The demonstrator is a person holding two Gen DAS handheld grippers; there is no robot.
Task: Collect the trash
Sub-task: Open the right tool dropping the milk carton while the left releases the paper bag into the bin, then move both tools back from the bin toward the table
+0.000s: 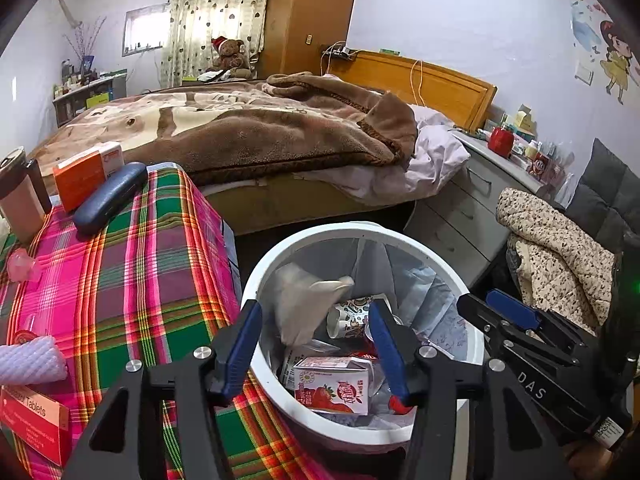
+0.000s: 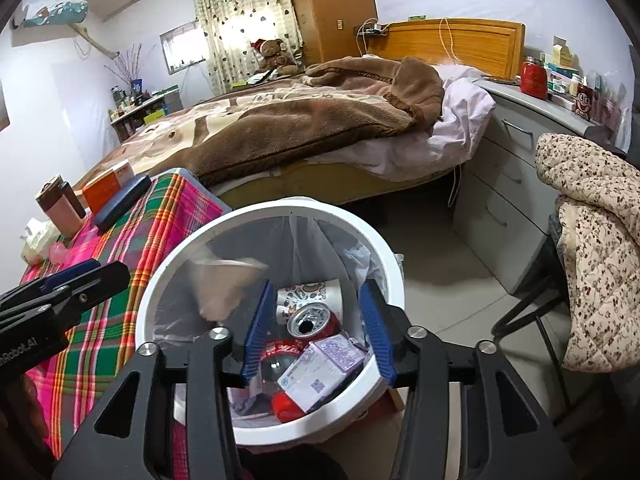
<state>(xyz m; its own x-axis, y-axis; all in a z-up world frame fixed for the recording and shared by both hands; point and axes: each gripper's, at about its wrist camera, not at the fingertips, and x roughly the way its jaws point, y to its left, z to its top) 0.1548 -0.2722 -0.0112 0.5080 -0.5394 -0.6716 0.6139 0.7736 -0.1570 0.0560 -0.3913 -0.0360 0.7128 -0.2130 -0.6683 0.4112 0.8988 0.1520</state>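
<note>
A white trash bin (image 1: 256, 276) with a clear liner stands beside the plaid-covered table; it also shows in the right wrist view (image 2: 248, 216). Inside lie a strawberry milk carton (image 1: 332, 388), a patterned paper cup (image 1: 348, 316), a red can (image 2: 312, 320) and a purple-white box (image 2: 320, 372). A blurred pale wrapper (image 1: 304, 304) is in mid-air inside the bin, also blurred in the right wrist view (image 2: 224, 284). My left gripper (image 1: 316, 344) is open and empty over the bin. My right gripper (image 2: 316, 328) is open and empty over the bin.
The plaid table (image 1: 132, 280) holds an orange box (image 1: 86, 174), a dark glasses case (image 1: 110, 198), a tumbler (image 1: 18, 192), a tablets box (image 1: 32, 420) and white foam netting (image 1: 28, 360). A bed (image 1: 248, 132), grey drawers (image 1: 472, 208) and a chair with a floral coat (image 2: 592, 248) surround the bin.
</note>
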